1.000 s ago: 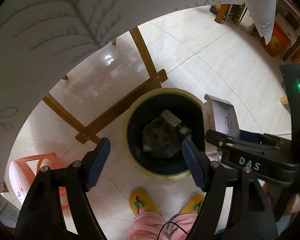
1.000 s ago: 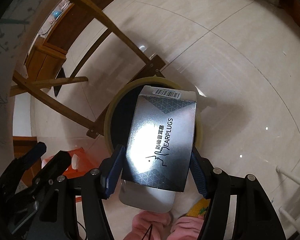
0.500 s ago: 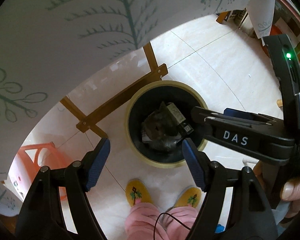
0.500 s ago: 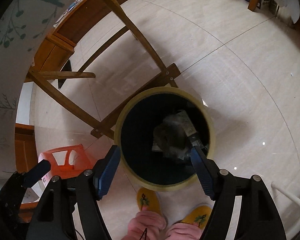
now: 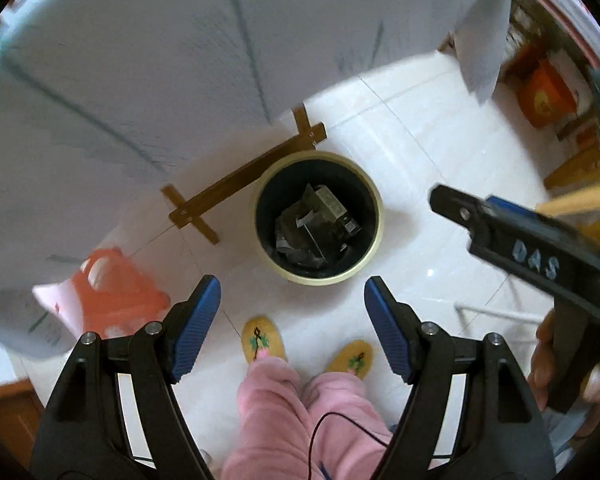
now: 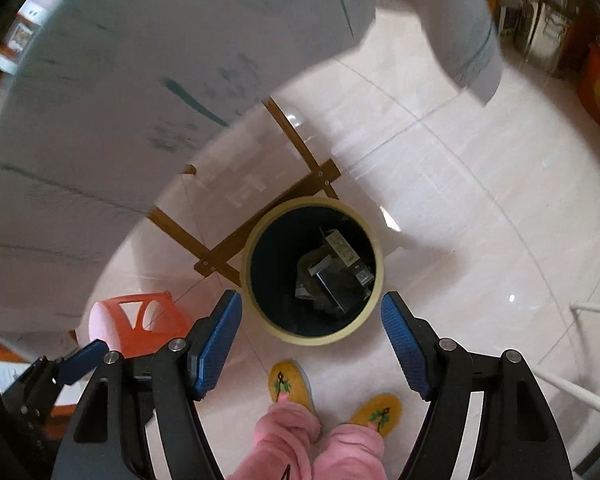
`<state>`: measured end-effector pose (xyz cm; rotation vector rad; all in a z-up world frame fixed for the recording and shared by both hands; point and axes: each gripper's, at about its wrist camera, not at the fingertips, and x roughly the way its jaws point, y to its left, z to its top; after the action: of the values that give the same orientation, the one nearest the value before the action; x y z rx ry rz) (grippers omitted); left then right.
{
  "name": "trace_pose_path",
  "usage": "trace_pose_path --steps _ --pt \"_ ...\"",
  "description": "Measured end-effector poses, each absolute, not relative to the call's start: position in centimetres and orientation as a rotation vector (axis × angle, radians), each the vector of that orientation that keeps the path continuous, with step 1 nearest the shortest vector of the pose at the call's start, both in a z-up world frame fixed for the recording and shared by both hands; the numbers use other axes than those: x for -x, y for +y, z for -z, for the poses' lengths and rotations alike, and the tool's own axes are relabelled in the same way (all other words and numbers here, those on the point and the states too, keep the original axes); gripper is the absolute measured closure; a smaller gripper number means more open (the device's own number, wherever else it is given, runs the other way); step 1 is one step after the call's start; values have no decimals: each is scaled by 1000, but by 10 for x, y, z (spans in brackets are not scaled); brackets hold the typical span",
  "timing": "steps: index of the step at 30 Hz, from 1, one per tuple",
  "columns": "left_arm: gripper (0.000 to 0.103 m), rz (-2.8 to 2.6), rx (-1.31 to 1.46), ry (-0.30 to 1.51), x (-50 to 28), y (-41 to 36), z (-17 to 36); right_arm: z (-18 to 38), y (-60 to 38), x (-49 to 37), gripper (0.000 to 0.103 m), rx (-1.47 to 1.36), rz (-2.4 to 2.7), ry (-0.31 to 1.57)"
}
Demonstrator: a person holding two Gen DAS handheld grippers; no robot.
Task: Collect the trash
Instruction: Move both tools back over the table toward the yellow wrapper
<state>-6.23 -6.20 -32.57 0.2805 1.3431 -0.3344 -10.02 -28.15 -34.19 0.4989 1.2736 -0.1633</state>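
A round bin (image 5: 377, 216) with a pale yellow rim and a black liner stands on the tiled floor, straight below both grippers. Inside it a dark earplugs box (image 5: 326, 236) lies on crumpled dark trash beside a pale carton (image 5: 330, 202). My left gripper (image 5: 292, 284) hangs high above the bin, open, with nothing between its blue pads. My right gripper (image 6: 312, 296) is also well above the bin (image 6: 312, 338), open and empty, and the box (image 6: 334, 286) shows far below it. The right gripper's body (image 5: 520, 248) crosses the right side of the left wrist view.
A white tablecloth (image 5: 180, 60) with a leaf print overhangs the upper left. Wooden table braces (image 6: 284, 196) run beside the bin. An orange stool (image 6: 140, 320) stands at the left, and the person's yellow slippers (image 6: 290, 384) are just below the bin. An orange bucket (image 5: 544, 96) sits far right.
The right gripper let the earplugs box drop into the bin. Both grippers then rose, so the bin looks smaller and the tablecloth fills more of each view.
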Motion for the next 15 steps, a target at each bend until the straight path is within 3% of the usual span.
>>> trace_pose_path --steps 15 --pt "31 188 -121 1195 67 -21 142 124 -249 103 29 -328 44 1125"
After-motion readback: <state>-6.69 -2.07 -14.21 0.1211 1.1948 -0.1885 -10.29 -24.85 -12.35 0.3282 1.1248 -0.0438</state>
